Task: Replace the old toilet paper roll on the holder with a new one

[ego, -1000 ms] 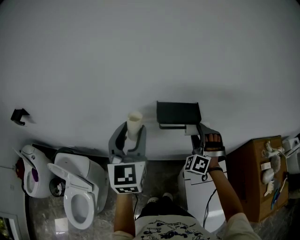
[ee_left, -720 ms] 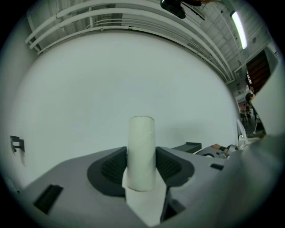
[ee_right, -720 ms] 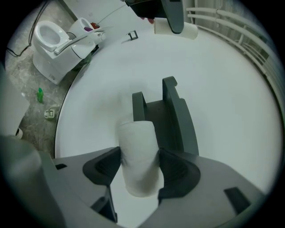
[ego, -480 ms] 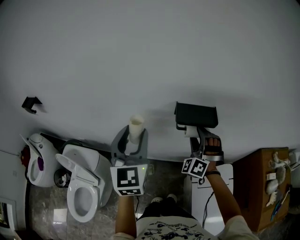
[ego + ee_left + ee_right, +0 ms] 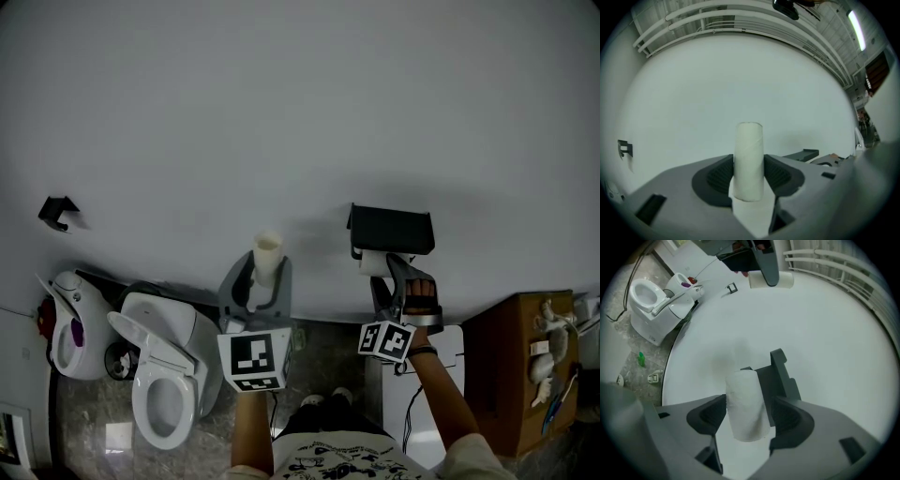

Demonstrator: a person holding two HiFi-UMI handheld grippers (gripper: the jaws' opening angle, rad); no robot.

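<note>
just below the holder (image 5: 391, 230) the right gripper (image 5: 392, 274) pinches the new roll (image 5: 374, 262), not yet seated, while left of it the left gripper (image 5: 255, 281) clamps the old tube (image 5: 267, 251), already off.

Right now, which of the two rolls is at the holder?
The roll in the right gripper, at the black holder; the slim tube in the left gripper is off to its left.

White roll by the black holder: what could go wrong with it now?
1. The white roll is pinched only at its sides by the right gripper, so it might slip and drop beside the holder.
2. Its soft paper could get squashed by the jaws.
3. The cardboard tube sticks far up out of the left gripper, so it could tip loose and fall.
</note>
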